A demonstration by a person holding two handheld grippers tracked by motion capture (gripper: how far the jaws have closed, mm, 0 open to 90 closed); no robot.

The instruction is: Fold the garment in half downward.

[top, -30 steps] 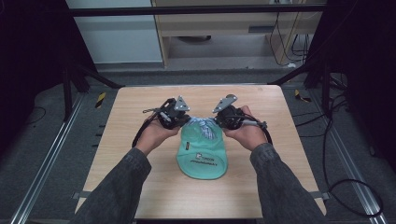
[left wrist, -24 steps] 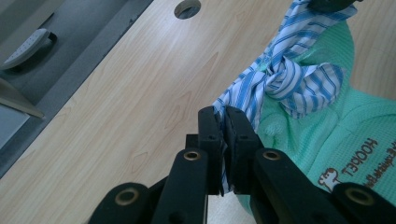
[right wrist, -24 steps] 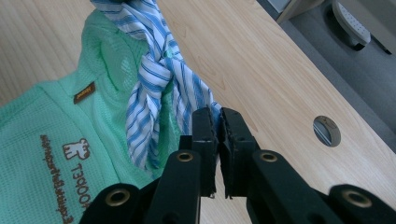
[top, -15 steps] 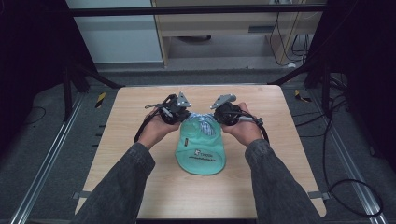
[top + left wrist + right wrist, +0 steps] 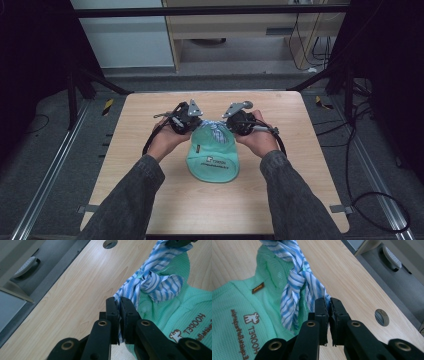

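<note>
a mint-green mesh bag (image 5: 213,159) lies flat in the middle of the tabletop (image 5: 150,120), its printed face up and its mouth pointing to the far side. at that mouth a blue-and-white striped tie (image 5: 150,281) is drawn into a knot (image 5: 298,275), just beyond the green fabric. the left tool (image 5: 119,308) is clamped on one end of the striped tie, its two black jaws pressed together with a strip of cloth pinched between them. the right tool (image 5: 328,307) is closed on the other end in the same way. in the high view the two sit left and right of the knot, the left tool (image 5: 186,120) and the right tool (image 5: 235,121) close together at the far end of the bag. holding one end each, on opposite sides, looks meant for pulling the ends apart so the knot cinches down and shuts the mouth. the bag lying flat on the wood gives the pull something to work against. what is inside the bag cannot be told; the mesh looks flat and slack, so likely little or nothing.
</note>
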